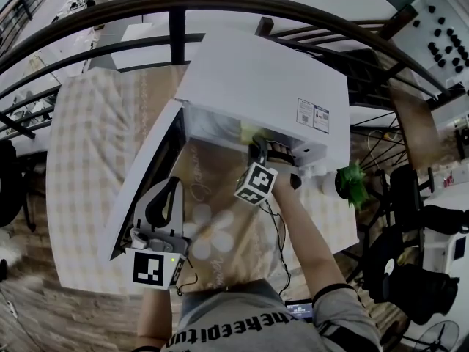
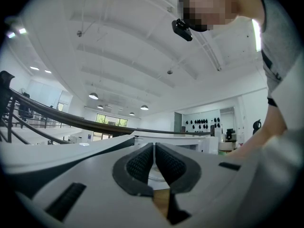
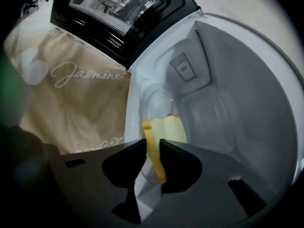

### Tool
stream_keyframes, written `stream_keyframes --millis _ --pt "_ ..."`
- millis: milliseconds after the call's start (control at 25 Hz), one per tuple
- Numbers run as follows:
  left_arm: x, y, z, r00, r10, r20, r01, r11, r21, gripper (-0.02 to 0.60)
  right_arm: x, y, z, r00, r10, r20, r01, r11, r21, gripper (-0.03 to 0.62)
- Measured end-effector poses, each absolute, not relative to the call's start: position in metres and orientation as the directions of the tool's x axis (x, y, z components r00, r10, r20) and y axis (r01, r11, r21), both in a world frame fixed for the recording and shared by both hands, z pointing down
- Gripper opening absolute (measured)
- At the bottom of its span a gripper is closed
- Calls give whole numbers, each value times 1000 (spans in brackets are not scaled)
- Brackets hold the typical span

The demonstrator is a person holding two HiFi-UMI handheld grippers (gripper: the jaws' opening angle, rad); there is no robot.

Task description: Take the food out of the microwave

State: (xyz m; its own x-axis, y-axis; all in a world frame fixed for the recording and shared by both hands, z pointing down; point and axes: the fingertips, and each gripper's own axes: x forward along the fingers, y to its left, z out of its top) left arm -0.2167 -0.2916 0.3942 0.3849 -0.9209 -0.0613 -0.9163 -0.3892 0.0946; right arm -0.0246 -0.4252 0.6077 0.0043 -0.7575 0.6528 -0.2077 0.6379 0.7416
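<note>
The white microwave [image 1: 264, 79] stands on the table with its door [image 1: 146, 182] swung open to the left. My right gripper [image 1: 270, 151] reaches into the opening. In the right gripper view its jaws [image 3: 152, 144] are shut on a yellow slice of food [image 3: 168, 129], which sits at the front of the cavity [image 3: 228, 103] over the glass turntable [image 3: 152, 103]. My left gripper [image 1: 168, 196] rests by the open door's front edge. In the left gripper view its pads [image 2: 142, 163] stand together with nothing visible between them.
A beige checked tablecloth [image 1: 95, 145] covers the table. A small green plant [image 1: 353, 178] stands right of the microwave. A dark curved railing [image 1: 176, 28] runs behind the table. The door's dark window [image 3: 114, 4] lies at the upper left of the right gripper view.
</note>
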Motion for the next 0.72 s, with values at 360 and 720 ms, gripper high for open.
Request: stream_keyframes --millis 360,720 --pt "-217 -293 395 383 -921 -66 -916 -388 97 15 -23 -427 608 -12 -754 657 -213 644 735 47" --pt "-218 -293 396 377 -924 -64 -919 -382 102 15 -33 -417 608 -52 -755 654 -239 645 725 23"
